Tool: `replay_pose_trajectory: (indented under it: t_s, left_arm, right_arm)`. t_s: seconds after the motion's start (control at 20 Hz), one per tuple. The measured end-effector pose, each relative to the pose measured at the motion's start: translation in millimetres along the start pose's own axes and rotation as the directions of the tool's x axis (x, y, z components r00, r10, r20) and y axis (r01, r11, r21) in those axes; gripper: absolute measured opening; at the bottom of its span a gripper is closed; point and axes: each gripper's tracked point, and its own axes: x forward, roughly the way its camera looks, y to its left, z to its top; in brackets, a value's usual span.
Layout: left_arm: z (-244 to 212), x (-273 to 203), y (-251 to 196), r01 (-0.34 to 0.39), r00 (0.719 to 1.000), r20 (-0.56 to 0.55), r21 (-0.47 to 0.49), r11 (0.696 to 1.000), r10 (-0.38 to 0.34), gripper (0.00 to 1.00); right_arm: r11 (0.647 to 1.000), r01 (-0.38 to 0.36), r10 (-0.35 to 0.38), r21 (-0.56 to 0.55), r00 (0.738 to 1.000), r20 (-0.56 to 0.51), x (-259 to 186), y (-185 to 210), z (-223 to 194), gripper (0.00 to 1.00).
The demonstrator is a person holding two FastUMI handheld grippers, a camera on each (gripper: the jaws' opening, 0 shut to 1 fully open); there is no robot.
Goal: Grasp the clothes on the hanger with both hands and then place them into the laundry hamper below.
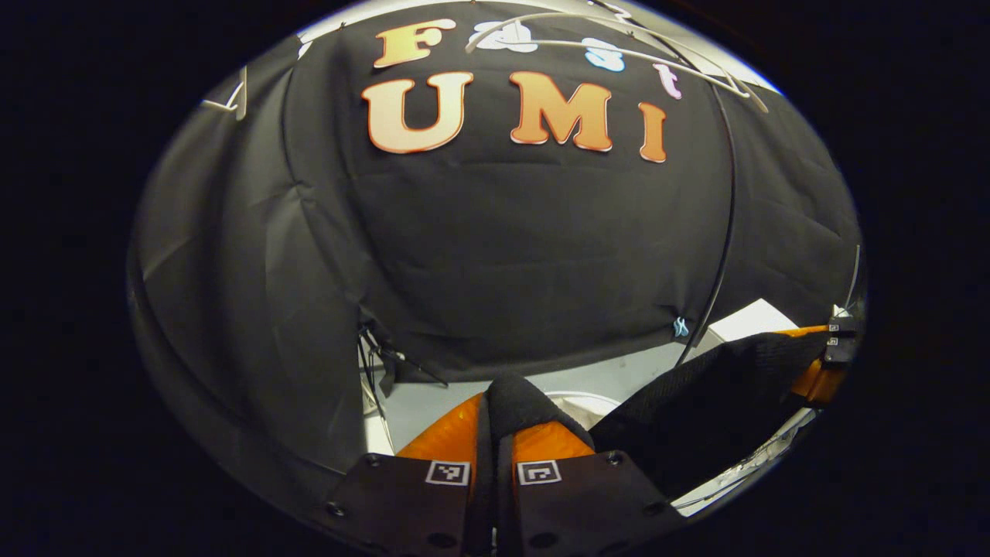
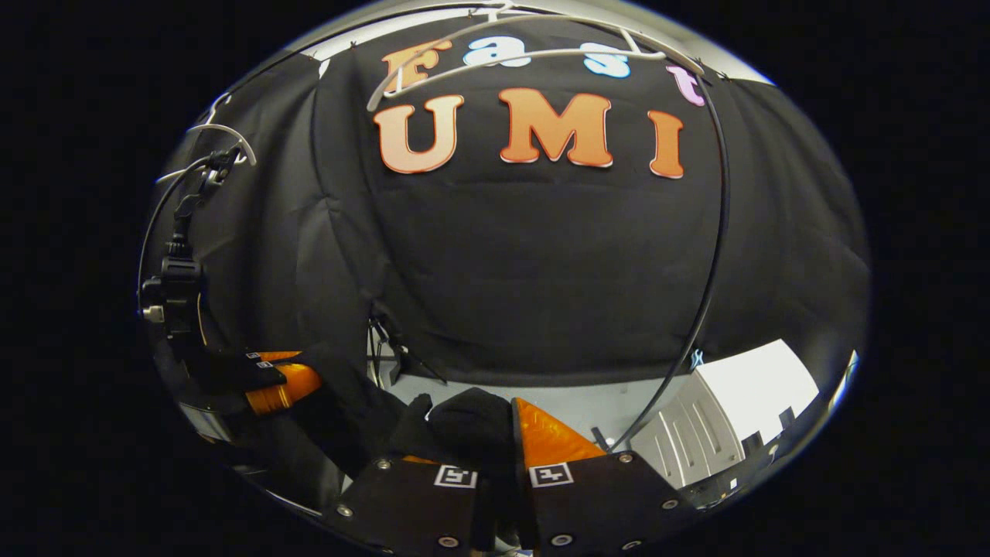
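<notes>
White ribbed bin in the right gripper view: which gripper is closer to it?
Right. The right gripper sits just beside the white ribbed bin; the left gripper grips the dark garment's other end, farther off.

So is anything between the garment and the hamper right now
Nothing visible does. The dark garment is off the white hanger and pinched in both the left gripper and the right gripper. A white slatted hamper sits low to the right, though the path under the cloth is hidden.

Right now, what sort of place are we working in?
Likely a staged recording booth, not a home: a black cloth wall behind, a bare white hanger overhead, and a white ribbed hamper low down, with dark clothing between both grippers.
</notes>
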Motion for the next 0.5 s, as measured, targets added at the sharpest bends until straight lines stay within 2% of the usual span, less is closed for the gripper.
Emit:
replay_pose_trajectory:
  t_s: [0.2,0.25,0.35,0.4,0.45,0.5]
  left_arm:
    - [-33,10,11,-0.032,0.991,-0.133,-0.04,0.999,0.027,0.1]
    - [-37,12,11,-0.036,0.989,-0.149,-0.053,0.998,0.028,0.1]
    - [-38,13,12,-0.042,0.987,-0.159,-0.068,0.997,0.031,0.13]
    - [-39,14,15,-0.053,0.986,-0.163,-0.064,0.997,0.042,0.23]
    - [-44,15,16,-0.048,0.985,-0.171,-0.059,0.997,0.038,0.24]
    - [-44,15,17,-0.054,0.984,-0.174,-0.052,0.997,0.044,0.34]
  right_arm:
    - [1.0,0.024,-0.023,0.004,0.993,-0.12,21,-4,-28,0.22]
    - [1.0,0.023,-0.022,0.007,0.991,-0.132,25,-5,-31,0.13]
    - [1.0,0.03,-0.028,0.006,0.988,-0.153,25,-6,-38,0.14]
    - [1.0,0.025,-0.024,0.001,0.985,-0.17,24,-6,-44,0.14]
    - [1.0,0.016,-0.014,0.01,0.985,-0.174,28,-5,-45,0.14]
    - [1.0,0.002,0.003,0.026,0.984,-0.176,24,1,-49,0.27]
